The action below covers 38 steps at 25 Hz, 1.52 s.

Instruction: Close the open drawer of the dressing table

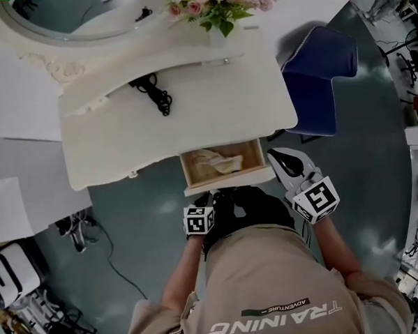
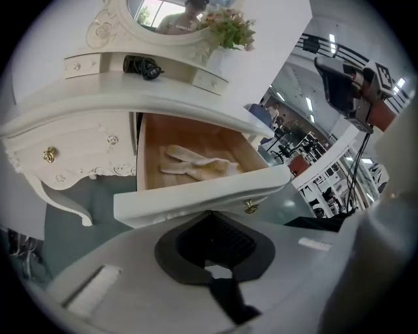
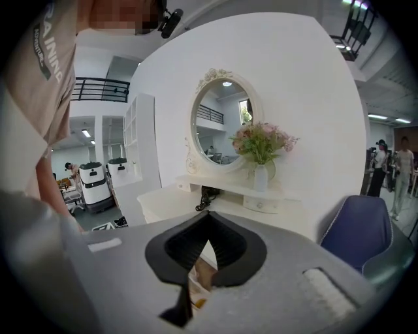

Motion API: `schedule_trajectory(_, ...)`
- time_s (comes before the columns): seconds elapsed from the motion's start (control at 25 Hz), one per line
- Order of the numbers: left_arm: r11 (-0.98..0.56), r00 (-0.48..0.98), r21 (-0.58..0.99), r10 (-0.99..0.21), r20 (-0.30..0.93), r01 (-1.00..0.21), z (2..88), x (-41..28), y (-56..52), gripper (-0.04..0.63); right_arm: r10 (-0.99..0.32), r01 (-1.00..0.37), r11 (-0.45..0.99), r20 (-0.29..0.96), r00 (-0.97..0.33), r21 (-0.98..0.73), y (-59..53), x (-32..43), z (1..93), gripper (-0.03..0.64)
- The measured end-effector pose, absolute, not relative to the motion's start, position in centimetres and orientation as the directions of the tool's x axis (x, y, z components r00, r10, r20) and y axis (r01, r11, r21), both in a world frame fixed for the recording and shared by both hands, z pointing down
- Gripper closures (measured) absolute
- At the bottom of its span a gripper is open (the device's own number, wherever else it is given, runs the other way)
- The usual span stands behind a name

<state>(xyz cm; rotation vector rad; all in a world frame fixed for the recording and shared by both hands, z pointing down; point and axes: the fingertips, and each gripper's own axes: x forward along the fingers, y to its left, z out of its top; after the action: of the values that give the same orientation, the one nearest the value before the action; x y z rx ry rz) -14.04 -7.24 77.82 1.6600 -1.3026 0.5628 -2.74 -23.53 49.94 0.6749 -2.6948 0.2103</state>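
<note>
Scene: a person stands at a white dressing table [image 1: 213, 110] with a two-jaw gripper in each hand, seen from above.
Drawer [image 1: 227, 183]: the centre drawer under the tabletop is pulled well out toward the person. Its wooden inside shows.
Drawer contents: a crumpled cream cloth [image 2: 196, 166] lies on the drawer floor, below the rim.
Knob: a small brass knob [image 2: 250, 207] sits on the drawer's white front.
Left gripper [image 2: 210, 216]: jaws together with nothing between them. The tips sit right at the lower edge of the drawer front, just left of the knob. Contact cannot be confirmed.
Right gripper [image 3: 209, 215]: jaws also together and empty. It is held higher, beside the drawer's right front corner, and aimed over the tabletop at the oval mirror [image 3: 221, 121].
Tabletop: a coiled black cable [image 1: 155, 92] lies near the middle. A vase of pink flowers [image 1: 218, 3] stands at the back.
Nearby: a blue chair [image 1: 322, 66] stands to the right of the table.
Task stage: the drawer is not yet closed. A straight push on its front looks like the next move.
Risk, slipping: the closed tips sit low on the front and could slide under its edge instead of pushing it.
Risk, jamming: a push to one side of the centre could skew the drawer in its runners.
Risk, jolt: a hard shove could shake the table and rock the vase.
</note>
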Motion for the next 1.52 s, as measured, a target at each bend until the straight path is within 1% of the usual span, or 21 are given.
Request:
schedule_trajectory(0.24, 0.015, 0.350, 0.410, -0.491, 0.798, -0.912, 78.9, -13.1, -8.2, 0.578, -0.463, -0.528, 0.846, 0.389, -0.797, -0.075, -25.1, -0.6, 50.4, 0.614)
schedule_trajectory(0.44, 0.026, 0.344, 0.406, -0.483, 0.805, -0.913, 78.7, -12.5, -9.3, 0.577, -0.468, -0.536, 0.839, 0.382, -0.797, -0.091, -26.5, 0.0, 50.2, 0.614)
schedule_trajectory(0.8, 0.044, 0.327, 0.391, -0.464, 0.823, -0.919, 78.3, -13.5, -12.0, 0.577, -0.422, -0.487, 0.866, 0.353, -0.835, -0.117, -28.8, -1.8, 49.8, 0.614)
schedule_trajectory(1.52, 0.111, 0.245, 0.337, -0.486, 0.839, -0.935, 78.0, -16.5, -18.2, 0.577, -0.395, -0.474, 0.864, 0.353, -0.848, -0.172, -33.1, -2.2, 51.2, 0.614)
